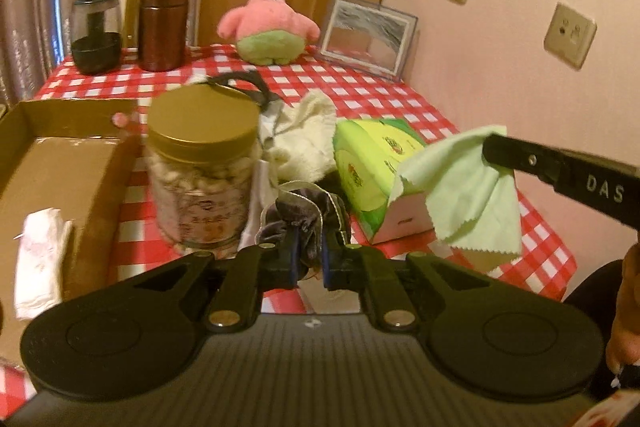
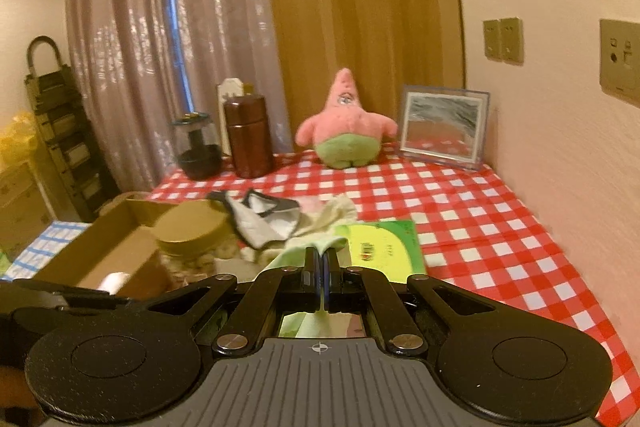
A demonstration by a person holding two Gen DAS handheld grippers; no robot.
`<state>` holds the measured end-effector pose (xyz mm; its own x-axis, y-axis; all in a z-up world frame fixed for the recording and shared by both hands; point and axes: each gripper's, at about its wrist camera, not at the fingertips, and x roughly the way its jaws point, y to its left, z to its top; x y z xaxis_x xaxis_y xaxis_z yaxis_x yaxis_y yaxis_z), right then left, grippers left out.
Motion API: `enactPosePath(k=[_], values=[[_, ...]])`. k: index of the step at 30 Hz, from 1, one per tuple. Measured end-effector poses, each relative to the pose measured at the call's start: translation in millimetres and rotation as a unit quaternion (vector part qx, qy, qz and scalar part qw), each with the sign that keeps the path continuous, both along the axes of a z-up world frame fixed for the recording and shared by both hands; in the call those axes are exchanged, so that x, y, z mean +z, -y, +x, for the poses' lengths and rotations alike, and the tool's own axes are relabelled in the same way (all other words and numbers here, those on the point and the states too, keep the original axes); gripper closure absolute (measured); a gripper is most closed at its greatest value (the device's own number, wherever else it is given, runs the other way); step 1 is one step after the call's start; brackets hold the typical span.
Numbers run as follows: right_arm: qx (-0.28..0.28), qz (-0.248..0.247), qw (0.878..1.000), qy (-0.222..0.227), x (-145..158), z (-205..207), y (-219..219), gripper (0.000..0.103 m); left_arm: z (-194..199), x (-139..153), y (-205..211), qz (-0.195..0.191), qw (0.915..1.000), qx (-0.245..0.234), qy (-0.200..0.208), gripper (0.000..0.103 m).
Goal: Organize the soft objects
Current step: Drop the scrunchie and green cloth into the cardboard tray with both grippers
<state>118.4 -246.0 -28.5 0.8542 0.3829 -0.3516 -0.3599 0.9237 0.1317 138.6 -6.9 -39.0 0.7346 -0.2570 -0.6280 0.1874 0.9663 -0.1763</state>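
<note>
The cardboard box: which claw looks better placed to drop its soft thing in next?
Probably the left claw: holding the dark scrunchie, it has the cardboard box close on its left. The right claw, holding the green cloth, is farther away.

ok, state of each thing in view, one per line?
left claw: shut on grey scrunchie
right claw: shut on green cloth
jar: lid on, upright
cardboard box: open, white cloth inside
plush star: upright
</note>
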Motion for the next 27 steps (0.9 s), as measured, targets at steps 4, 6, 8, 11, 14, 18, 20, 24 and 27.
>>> enactPosePath(k=[4, 6, 8, 11, 14, 18, 20, 24, 27], values=[[0.03, 0.007, 1.0, 0.005, 15, -12, -14, 0.102, -11, 15, -16, -0.008, 0.9999, 0.013, 0.007, 0.094], [0.049, 0.011, 0.999, 0.008, 24, -17, -24, 0.102, -16, 24, -25, -0.01, 0.9997, 0.021, 0.011, 0.094], [0.069, 0.014, 0.997, 0.011, 34, -19, -36, 0.102, -22, 34, -36, -0.012, 0.9993, 0.031, 0.015, 0.094], [0.103, 0.016, 0.994, 0.019, 50, -18, -59, 0.102, -30, 51, -54, -0.009, 0.9986, 0.047, 0.022, 0.094], [0.143, 0.026, 0.989, 0.022, 66, -12, -87, 0.102, -35, 72, -78, -0.006, 0.9972, 0.067, 0.032, 0.094], [0.184, 0.03, 0.982, 0.024, 80, 1, -126, 0.102, -39, 98, -115, 0.009, 0.9945, 0.097, 0.041, 0.094], [0.202, 0.028, 0.979, 0.019, 83, 10, -146, 0.102, -40, 110, -135, 0.021, 0.9926, 0.112, 0.042, 0.094], [0.23, 0.022, 0.973, -0.002, 79, 32, -185, 0.102, -37, 119, -176, 0.036, 0.9892, 0.138, 0.036, 0.094], [0.243, 0.01, 0.97, -0.016, 71, 50, -214, 0.101, -33, 116, -202, 0.043, 0.9871, 0.152, 0.027, 0.094]])
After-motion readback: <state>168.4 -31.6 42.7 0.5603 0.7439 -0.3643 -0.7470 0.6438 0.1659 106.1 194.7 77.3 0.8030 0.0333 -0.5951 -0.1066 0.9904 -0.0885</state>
